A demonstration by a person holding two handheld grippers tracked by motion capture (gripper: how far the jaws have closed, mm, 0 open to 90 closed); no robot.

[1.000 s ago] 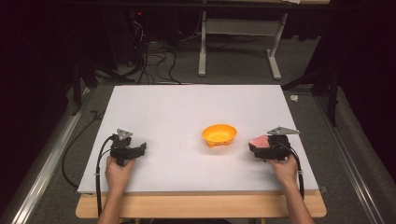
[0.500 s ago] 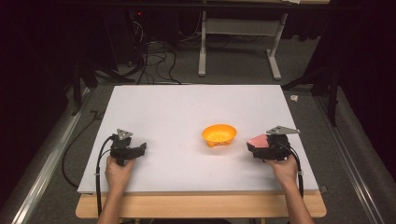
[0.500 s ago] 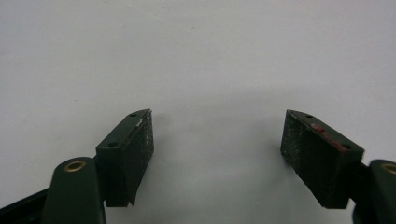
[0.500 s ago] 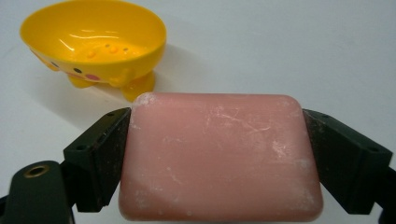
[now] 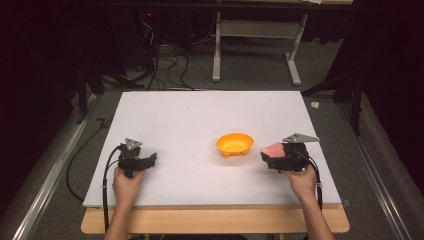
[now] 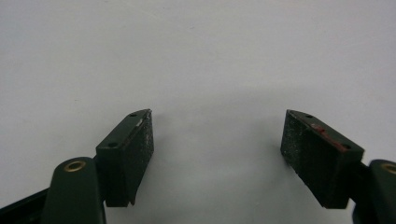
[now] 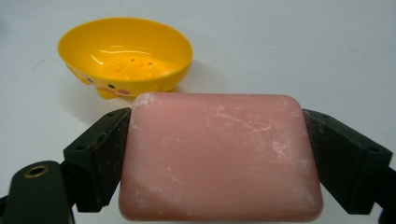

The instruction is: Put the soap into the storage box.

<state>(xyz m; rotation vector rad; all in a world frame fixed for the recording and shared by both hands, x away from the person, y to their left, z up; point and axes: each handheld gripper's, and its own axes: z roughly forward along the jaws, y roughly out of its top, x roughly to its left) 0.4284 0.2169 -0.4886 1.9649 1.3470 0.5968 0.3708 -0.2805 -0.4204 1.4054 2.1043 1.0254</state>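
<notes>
Jaws of the right gripper [image 5: 268, 156] pinch a pink soap bar [image 7: 219, 156] by its short ends near the table's [image 5: 200, 115] right edge, just beside the yellow soap dish [image 5: 234, 144], presumably its destination; left gripper [image 6: 217, 140] jaws spread, idle.

Lab / data-capture setup, not a home. Evidence: plain white rectangular board [image 5: 200, 120] laid on a light wooden table [image 5: 215, 221] as the worktop, dark unlit room around it. Grey carpeted floor [image 5: 250, 70] beyond the board's far edge, with a tangle of black cables [image 5: 165, 65] running to dark equipment that shows a small red indicator light [image 5: 149, 14]. White metal legs of a second desk [image 5: 295, 60] stand behind. Aluminium rails [image 5: 45, 180] run along both side edges of the board. Nothing domestic in the surroundings.
</notes>
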